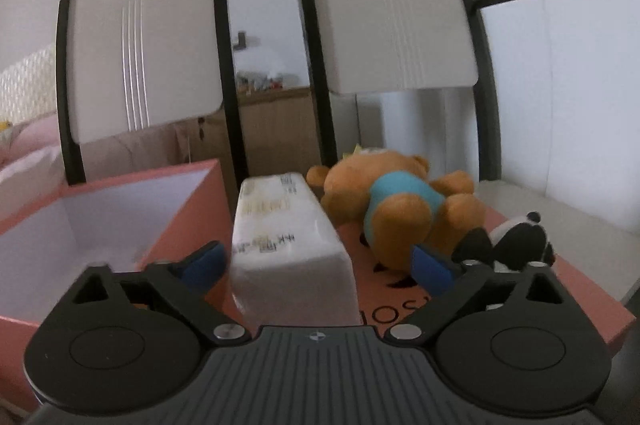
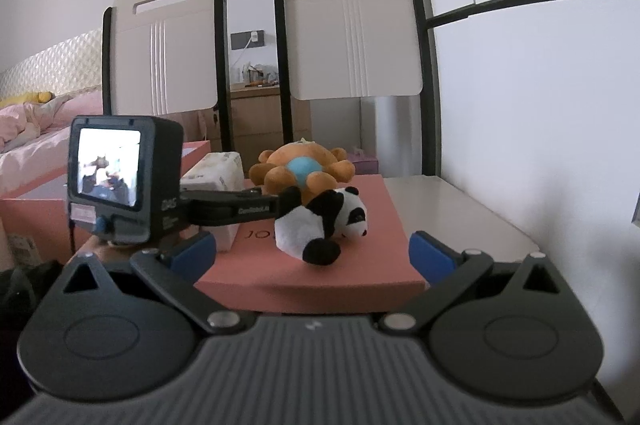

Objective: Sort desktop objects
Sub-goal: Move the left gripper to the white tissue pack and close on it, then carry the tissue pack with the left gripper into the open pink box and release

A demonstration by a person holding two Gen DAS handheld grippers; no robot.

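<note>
The left gripper (image 1: 320, 261) is spread wide around a white plastic-wrapped tissue pack (image 1: 286, 233), its blue pads apart from the wrapper on both sides; the pack's printed label is too blurred to read. The pack lies on a flat salmon-pink box lid (image 1: 400, 289), whose lettering is partly covered. Left of the pack stands an open pink box (image 1: 120, 201); right of it lie a brown teddy bear in a blue shirt (image 1: 400, 209) and a black-and-white plush panda (image 1: 516, 241), half hidden. The right gripper (image 2: 312, 253) is wide open, holding nothing.
</note>
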